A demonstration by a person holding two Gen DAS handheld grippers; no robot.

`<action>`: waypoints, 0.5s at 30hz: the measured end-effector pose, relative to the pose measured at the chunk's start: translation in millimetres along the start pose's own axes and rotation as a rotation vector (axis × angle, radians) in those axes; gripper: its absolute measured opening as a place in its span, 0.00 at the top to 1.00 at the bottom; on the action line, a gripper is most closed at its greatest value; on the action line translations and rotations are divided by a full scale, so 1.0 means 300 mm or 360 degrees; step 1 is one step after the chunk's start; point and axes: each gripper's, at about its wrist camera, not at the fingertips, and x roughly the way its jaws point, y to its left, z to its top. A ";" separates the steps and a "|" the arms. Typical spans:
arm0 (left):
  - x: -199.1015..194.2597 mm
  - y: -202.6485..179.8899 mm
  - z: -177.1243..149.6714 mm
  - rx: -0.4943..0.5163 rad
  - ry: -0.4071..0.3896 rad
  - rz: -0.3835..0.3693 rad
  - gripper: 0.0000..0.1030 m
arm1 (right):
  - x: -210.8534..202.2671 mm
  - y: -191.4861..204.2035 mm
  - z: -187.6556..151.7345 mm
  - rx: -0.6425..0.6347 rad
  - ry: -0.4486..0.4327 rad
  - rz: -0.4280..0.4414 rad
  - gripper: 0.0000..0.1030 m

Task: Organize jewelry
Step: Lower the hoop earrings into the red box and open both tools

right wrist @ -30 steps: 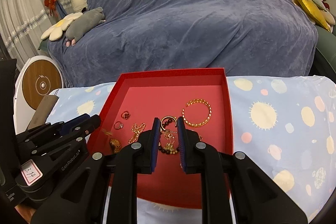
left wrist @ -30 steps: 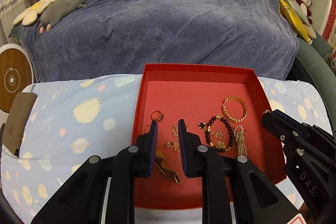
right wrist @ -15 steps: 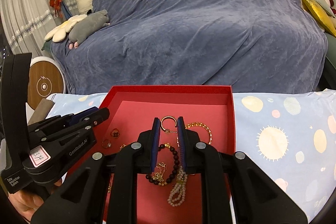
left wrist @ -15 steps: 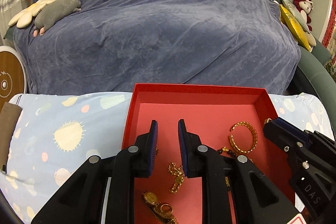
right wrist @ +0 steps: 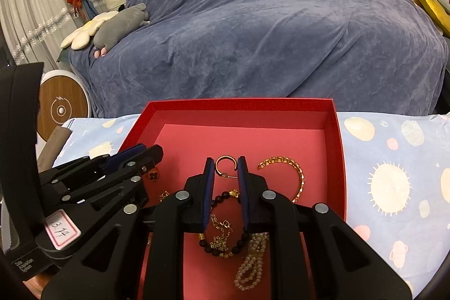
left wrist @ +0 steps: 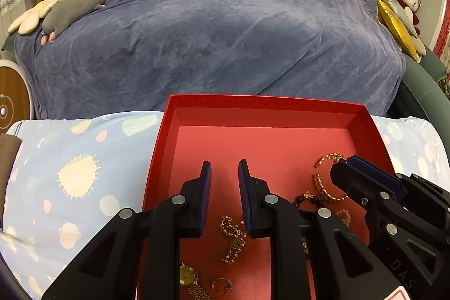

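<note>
A red tray [left wrist: 264,100] lies on a pale blue patterned cloth and holds the jewelry. My left gripper [left wrist: 224,167] hovers over the tray's bare middle, its jaws a narrow gap apart with nothing between them. Below it lie a gold chain [left wrist: 233,238], a gold watch [left wrist: 188,279] and a small ring [left wrist: 222,284]. My right gripper [right wrist: 225,163] is shut on a gold hoop earring [right wrist: 225,157] at its fingertips, above the tray [right wrist: 239,103]. Under it lie a black bead bracelet [right wrist: 222,196], a pearl strand [right wrist: 250,269] and a gold link bracelet [right wrist: 299,179].
A sofa under a blue-grey throw [left wrist: 225,33] rises right behind the tray, with plush toys [left wrist: 70,7] at its left end. A round wood-faced device [right wrist: 60,110] stands at the left. A red clover earring [right wrist: 153,175] lies beside the left gripper [right wrist: 152,152].
Both grippers have moved forward and down over the tray, which now looks larger. The hoop earring has stayed between the right fingertips. Neither gripper's gap has changed.
</note>
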 end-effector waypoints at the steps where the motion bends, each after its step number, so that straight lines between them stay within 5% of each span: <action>1: 0.000 0.000 0.000 -0.0001 0.0001 -0.0001 0.83 | 0.002 0.002 0.000 -0.0001 0.0002 0.0003 0.84; 15: 0.023 0.013 -0.006 -0.0046 0.0046 -0.0043 0.80 | 0.029 -0.010 0.000 0.0021 0.0047 -0.0005 0.83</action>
